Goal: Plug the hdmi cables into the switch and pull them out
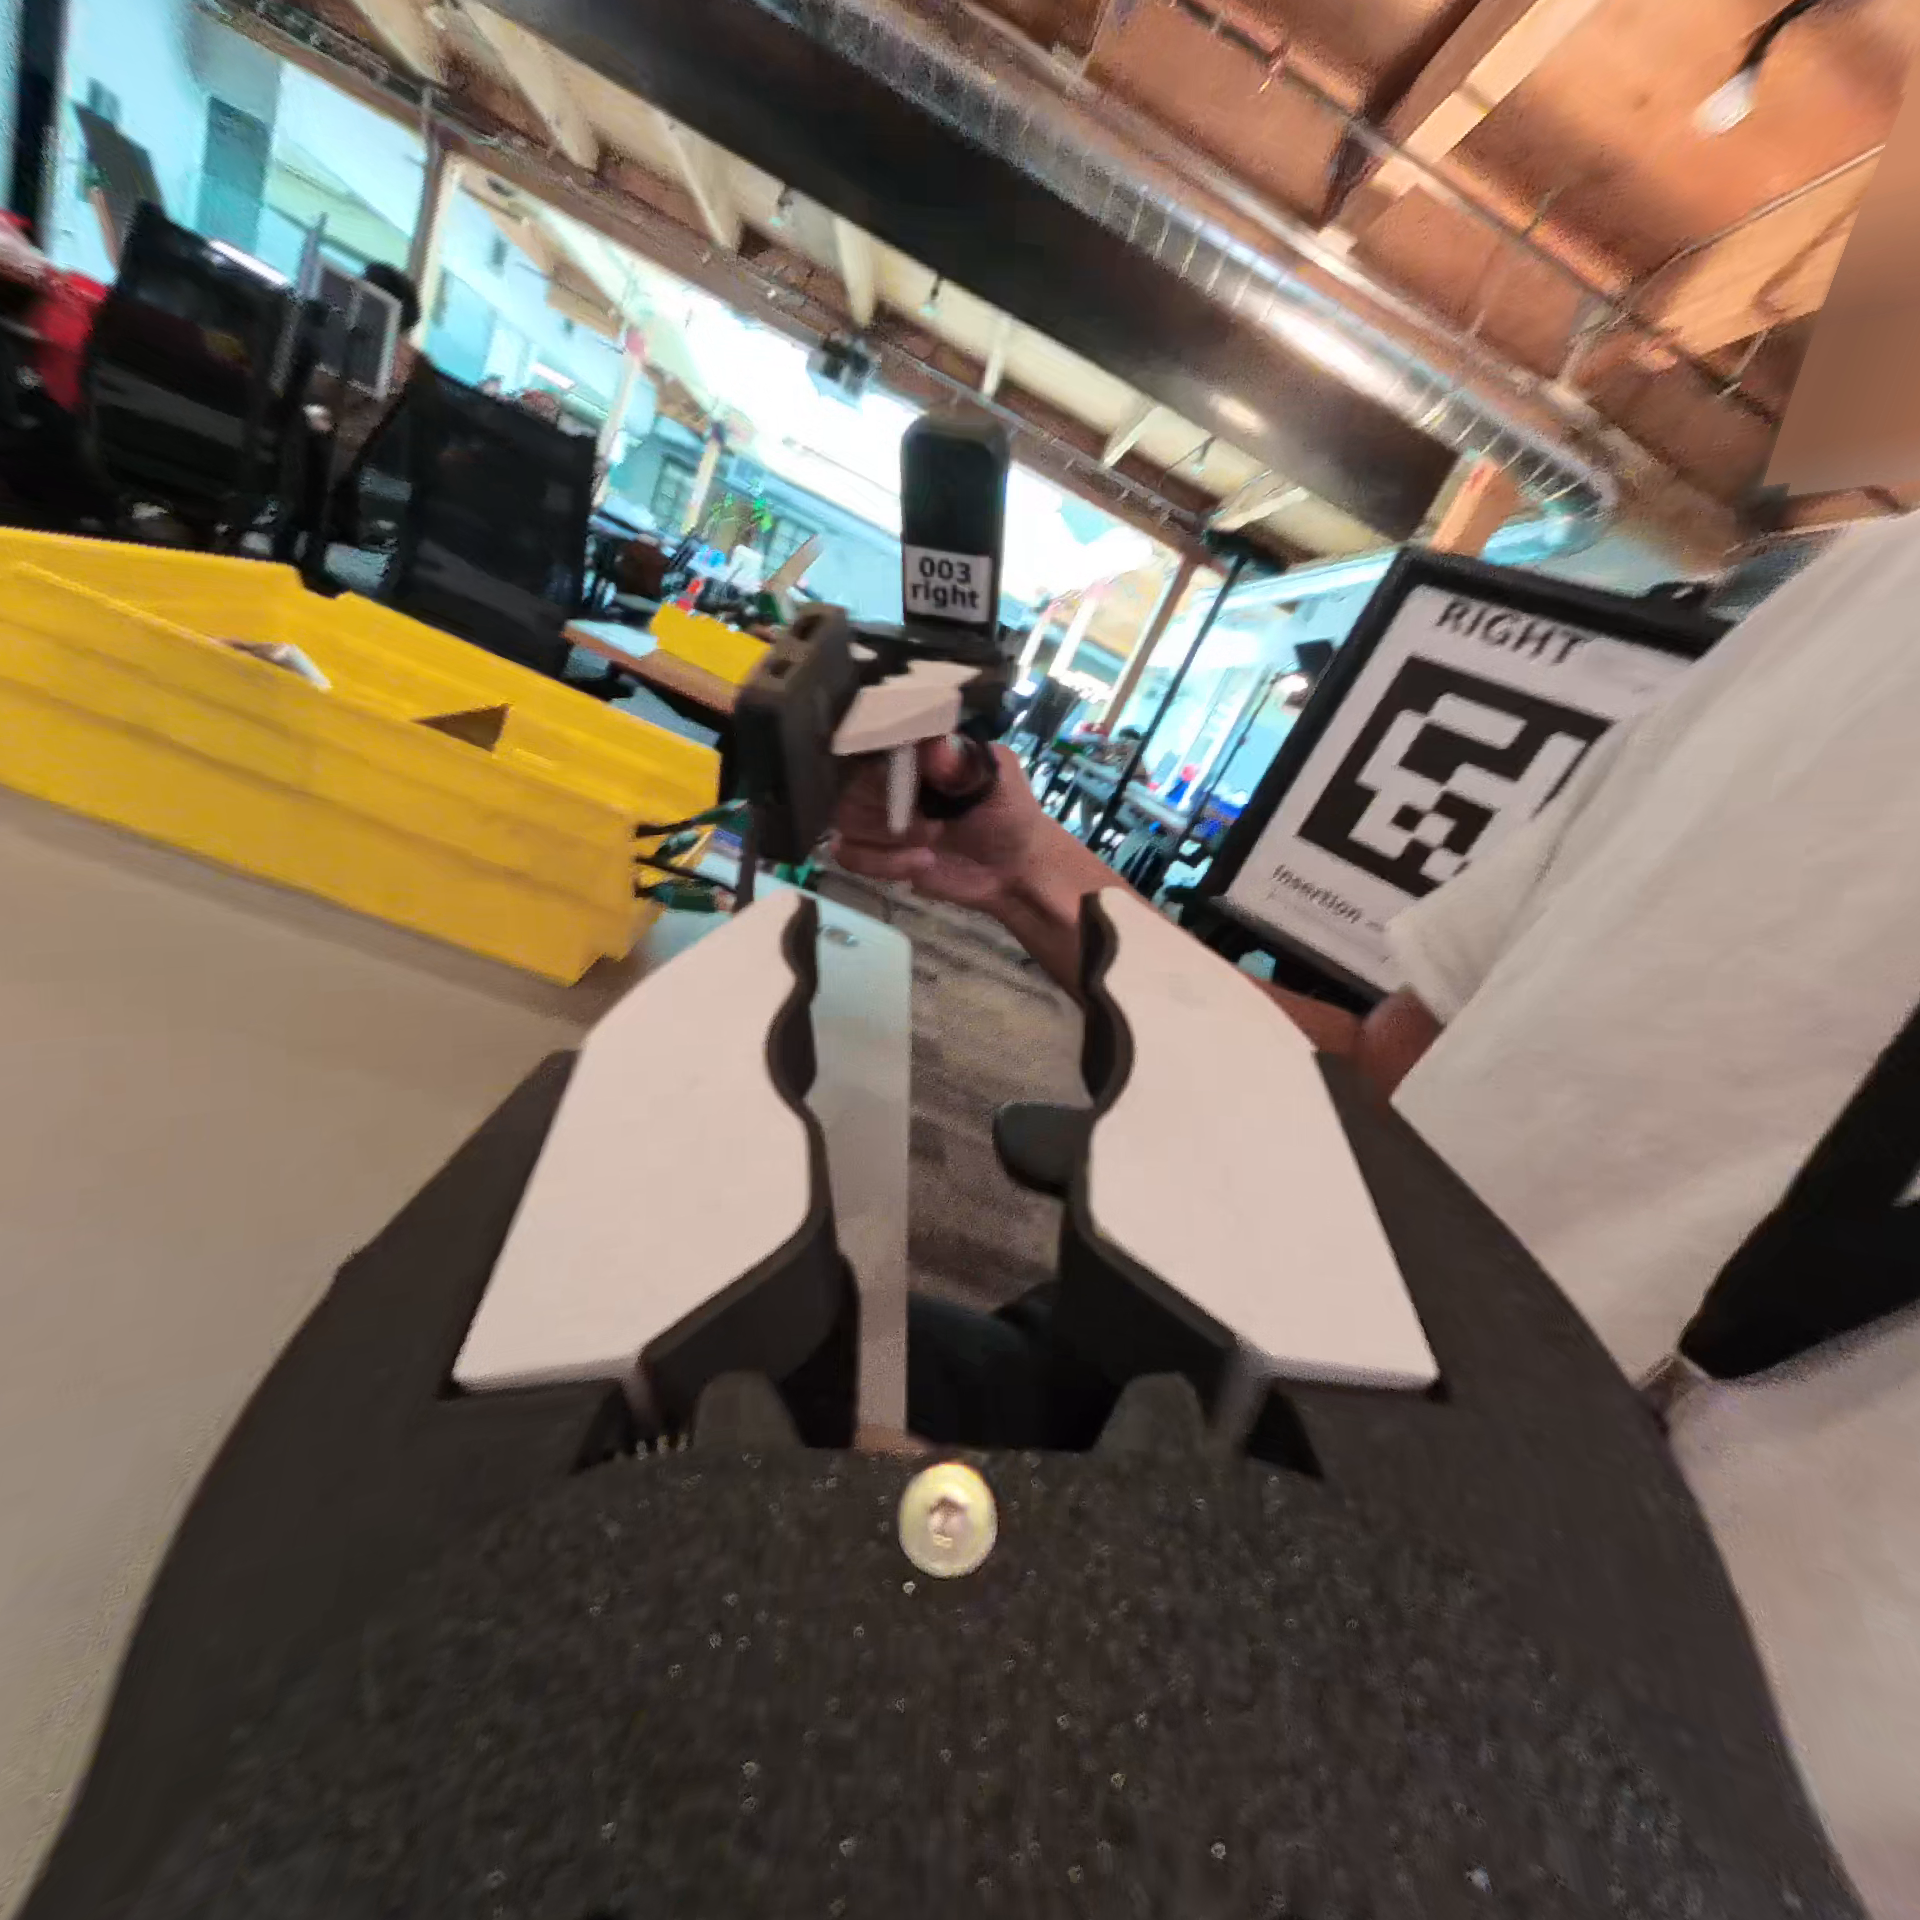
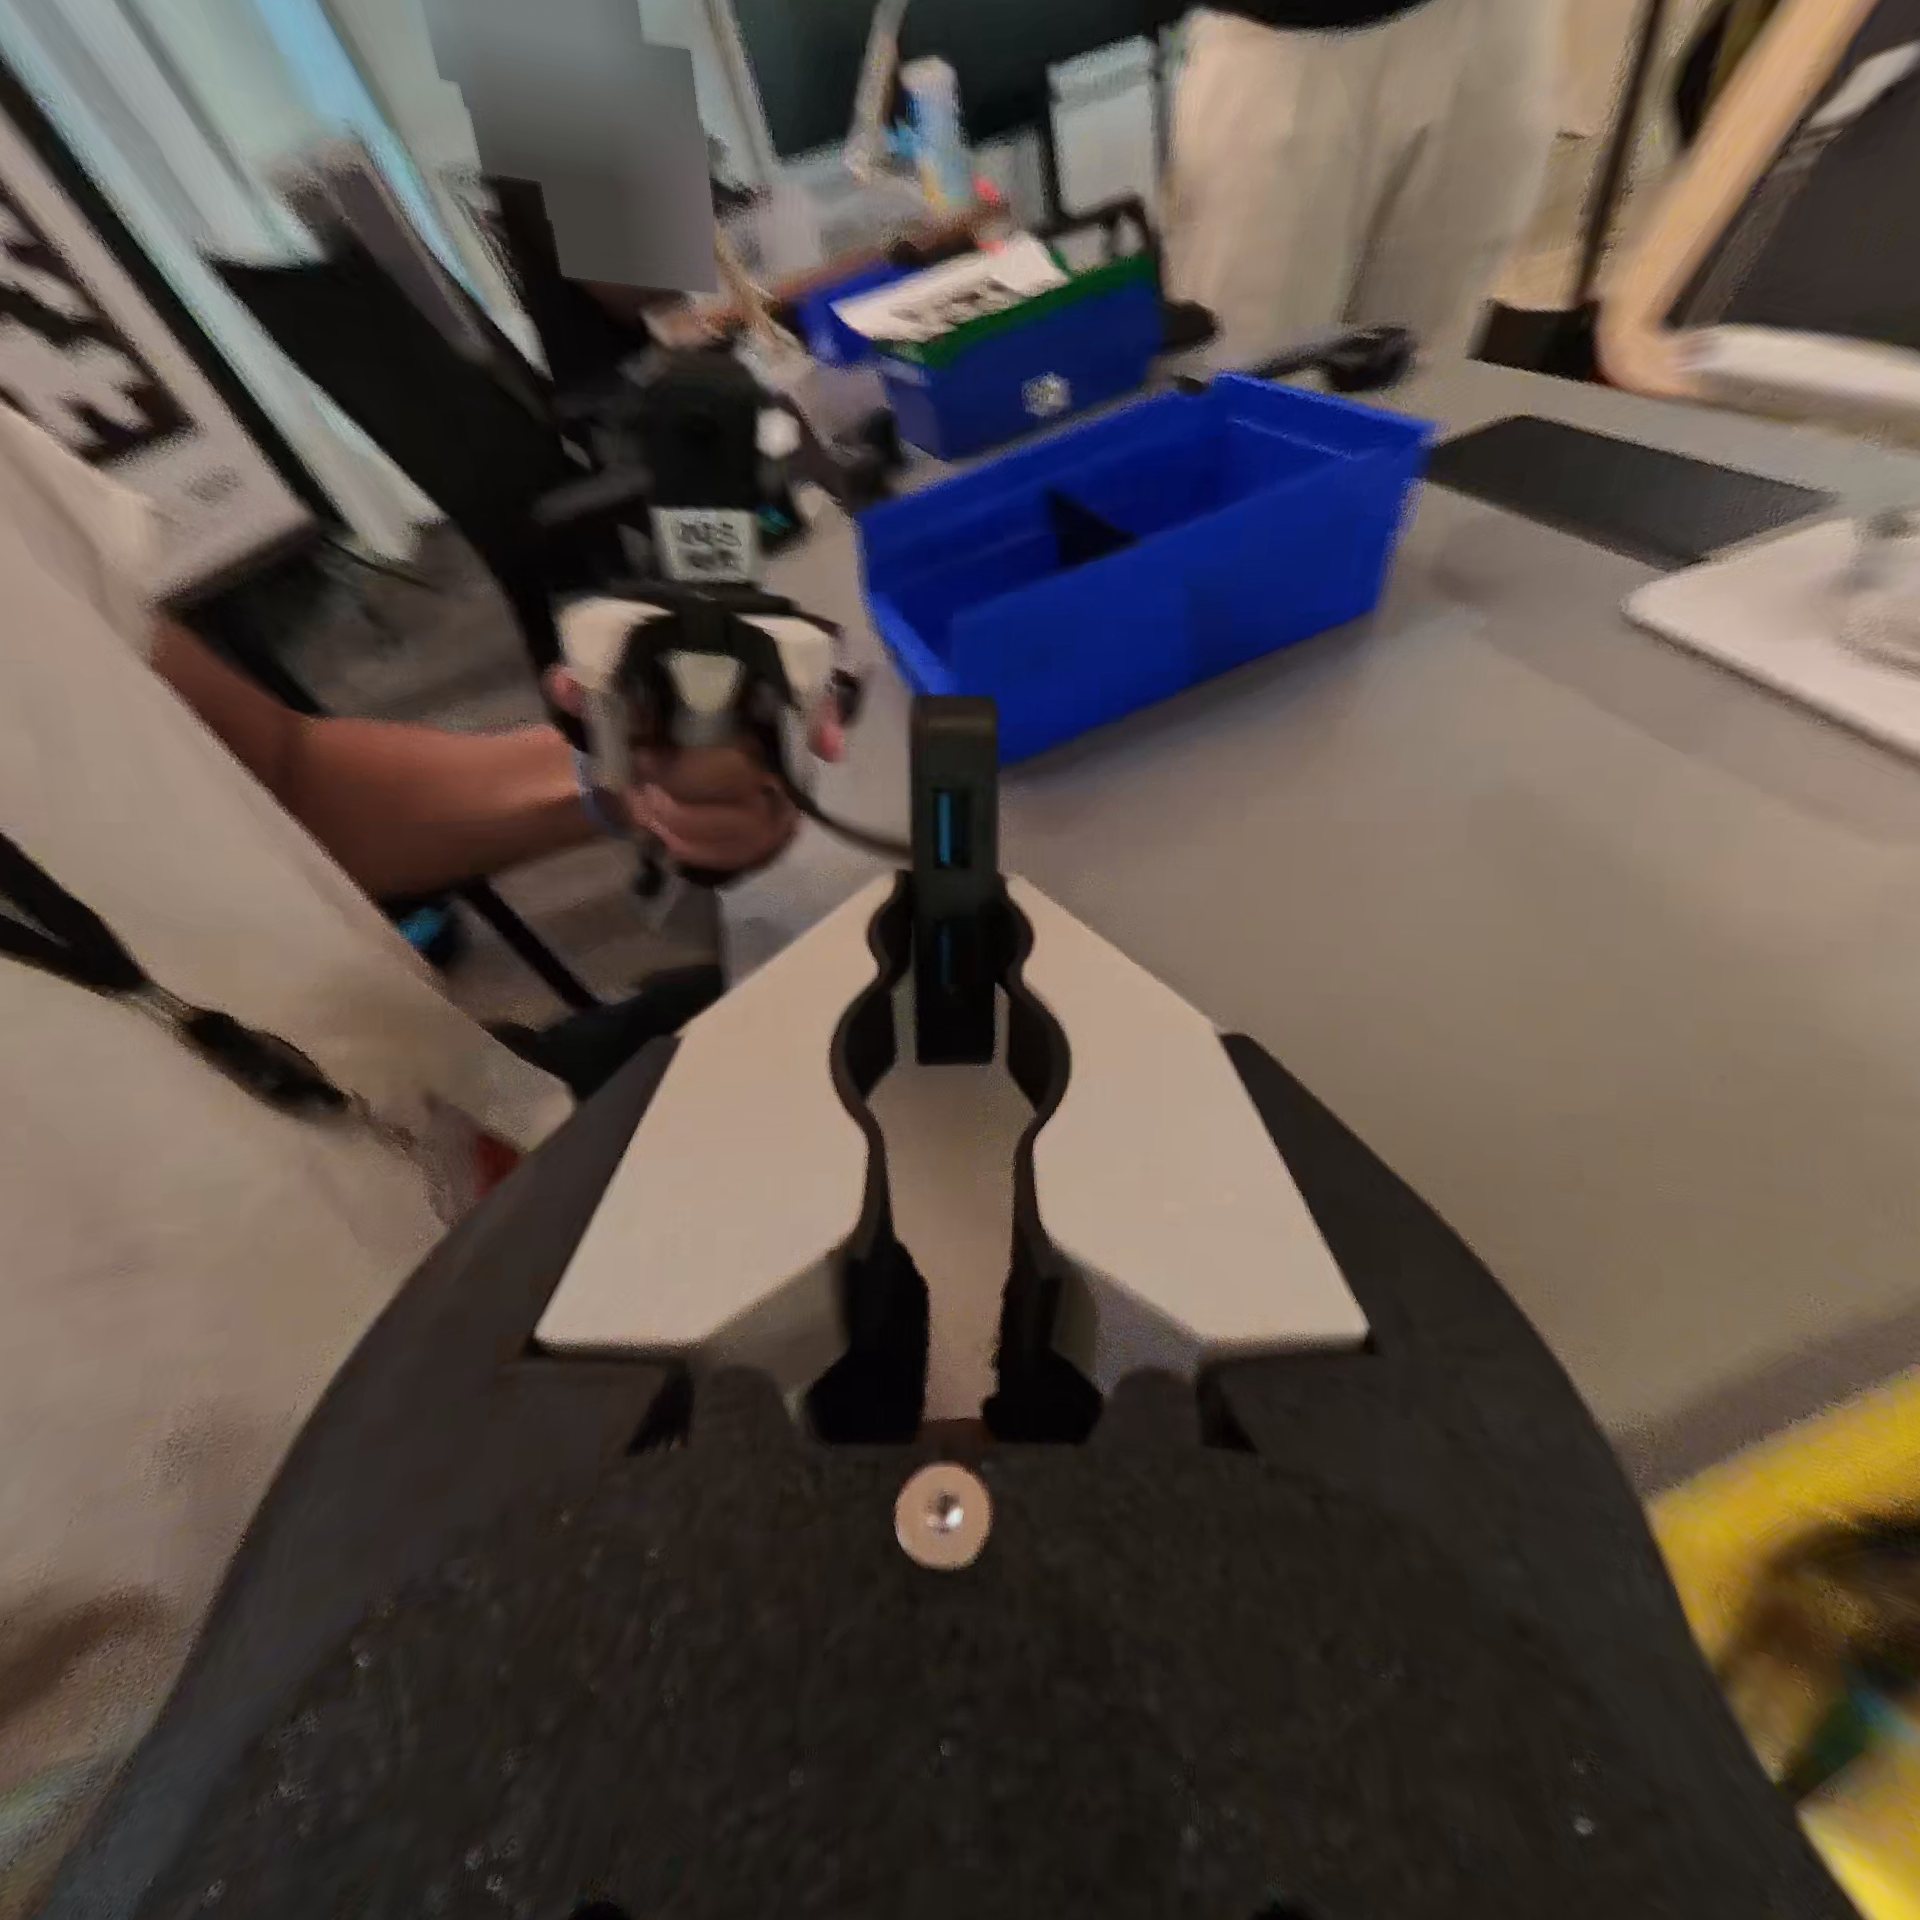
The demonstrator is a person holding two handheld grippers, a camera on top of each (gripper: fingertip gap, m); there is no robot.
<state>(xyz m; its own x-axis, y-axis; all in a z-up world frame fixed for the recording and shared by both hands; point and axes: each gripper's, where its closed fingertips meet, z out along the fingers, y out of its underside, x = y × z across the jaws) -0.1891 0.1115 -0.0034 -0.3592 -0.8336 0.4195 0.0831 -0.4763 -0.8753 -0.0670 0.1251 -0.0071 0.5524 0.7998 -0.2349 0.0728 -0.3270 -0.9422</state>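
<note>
The right gripper is clamped on the switch, a slim black box standing upright between its fingertips above the grey table. A thin cable, probably its lead, trails off its left side. The left gripper hangs with its jaws apart, holding nothing. A blue bin sits farther back.

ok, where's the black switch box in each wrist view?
Left wrist view: the black rectangular switch box sits just left of centre, held up in the right gripper above the yellow plastic bin.
Right wrist view: the box is dead centre, clamped upright between the jaws, blue ports showing.
Shared landmark: the grey tabletop.
</note>
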